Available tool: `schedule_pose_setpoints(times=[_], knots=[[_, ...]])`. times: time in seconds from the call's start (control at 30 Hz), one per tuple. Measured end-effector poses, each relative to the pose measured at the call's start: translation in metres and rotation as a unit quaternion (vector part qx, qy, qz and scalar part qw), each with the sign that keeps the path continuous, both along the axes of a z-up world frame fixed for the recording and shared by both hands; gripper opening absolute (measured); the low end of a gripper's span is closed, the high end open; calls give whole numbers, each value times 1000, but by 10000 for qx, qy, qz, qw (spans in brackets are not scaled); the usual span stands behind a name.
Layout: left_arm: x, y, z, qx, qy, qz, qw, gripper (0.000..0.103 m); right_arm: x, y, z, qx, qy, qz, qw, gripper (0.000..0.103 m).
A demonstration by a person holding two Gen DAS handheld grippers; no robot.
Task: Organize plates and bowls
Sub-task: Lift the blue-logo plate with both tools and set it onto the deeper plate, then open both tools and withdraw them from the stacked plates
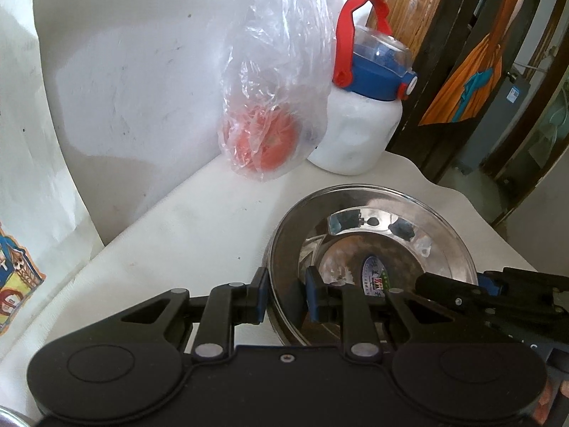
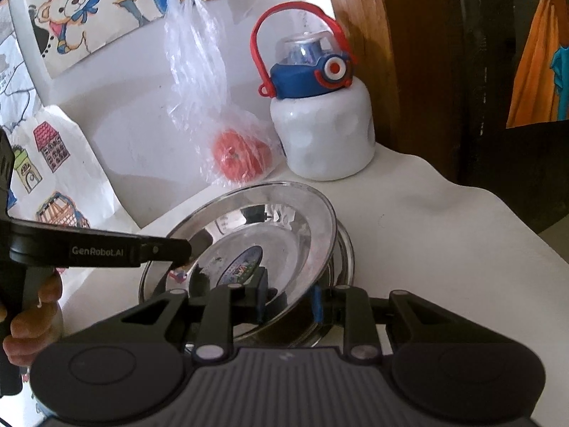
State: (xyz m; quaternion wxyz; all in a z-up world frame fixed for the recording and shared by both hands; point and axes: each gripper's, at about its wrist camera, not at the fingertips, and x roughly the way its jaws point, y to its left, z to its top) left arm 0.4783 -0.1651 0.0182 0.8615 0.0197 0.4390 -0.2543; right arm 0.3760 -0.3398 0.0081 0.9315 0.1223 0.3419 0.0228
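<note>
Steel plate (image 2: 270,235) tilted over another on white counter (image 1: 177,242), left gripper (image 1: 286,295) and right gripper (image 2: 290,297) fingers each grasping its rim, water bottle (image 1: 359,131) behind

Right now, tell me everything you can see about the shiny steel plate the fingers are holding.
The steel plate is round, mirror-bright metal with a broad flat rim, a shallow well and an oval sticker in its centre. It sits tilted, far edge raised, over a second steel dish on the white table. The left gripper pinches its rim on one side and the right gripper straddles the rim opposite. Behind it stand a bagged tomato and a white bottle, apart from it.
</note>
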Motion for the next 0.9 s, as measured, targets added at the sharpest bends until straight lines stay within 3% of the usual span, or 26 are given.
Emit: schedule_pose_setpoints(times=[0.4,0.63,0.77,0.9], knots=[[-10,-12,-1,461,-347,-61,9983,21,-1,15,0,-773,35,119,9969,37],[-9,-10,-1,454,-348,-58,9983,21,-2,25,0,-1197,-17,159,9927,37],[-12,-9,0,418,-368,-73,9984,21,-4,33,2,-1655,-121,86,9861,54],[-14,-9,2,387,-373,-72,9985,21,-7,35,5,-1876,-208,42,9820,58]])
